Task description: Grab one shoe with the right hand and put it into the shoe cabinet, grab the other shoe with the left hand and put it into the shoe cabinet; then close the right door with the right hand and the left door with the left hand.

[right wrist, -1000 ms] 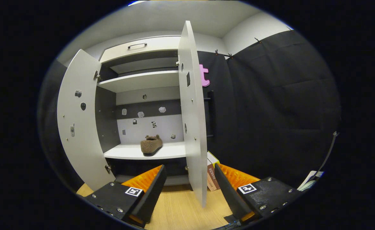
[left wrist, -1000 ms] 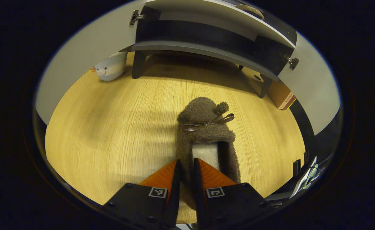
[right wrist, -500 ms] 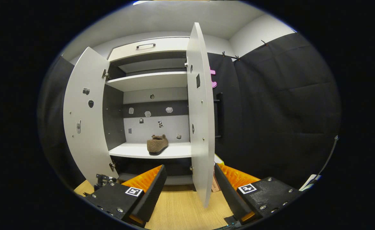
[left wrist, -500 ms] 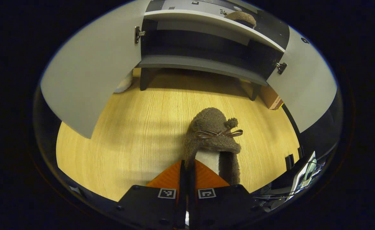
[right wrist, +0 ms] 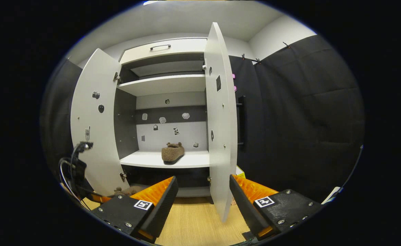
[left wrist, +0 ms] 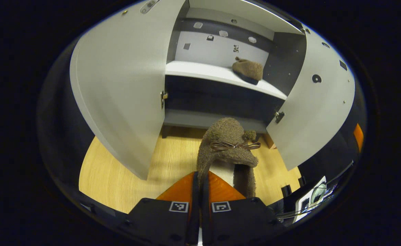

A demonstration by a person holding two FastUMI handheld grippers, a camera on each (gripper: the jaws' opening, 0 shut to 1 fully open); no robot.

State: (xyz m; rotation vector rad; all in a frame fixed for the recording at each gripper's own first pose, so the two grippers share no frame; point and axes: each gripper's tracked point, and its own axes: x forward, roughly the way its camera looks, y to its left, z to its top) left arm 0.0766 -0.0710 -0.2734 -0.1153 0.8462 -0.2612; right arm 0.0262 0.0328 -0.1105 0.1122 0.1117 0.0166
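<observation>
Ahead of the left claw (left wrist: pixel 200 181), pinched tight in its fingers, one brown shoe (left wrist: pixel 227 147) hangs before the open cabinet (left wrist: pixel 221 89). Beyond the wide-open, empty right claw (right wrist: pixel 202 194), the other shoe (right wrist: pixel 173 152) sits on the shelf (right wrist: pixel 142 160).

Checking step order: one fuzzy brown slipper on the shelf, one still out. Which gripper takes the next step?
Left. The left gripper is shut on the second fuzzy brown slipper, facing the open white shoe cabinet, where the first slipper sits. The right gripper is open and holds nothing beside the right door.
</observation>
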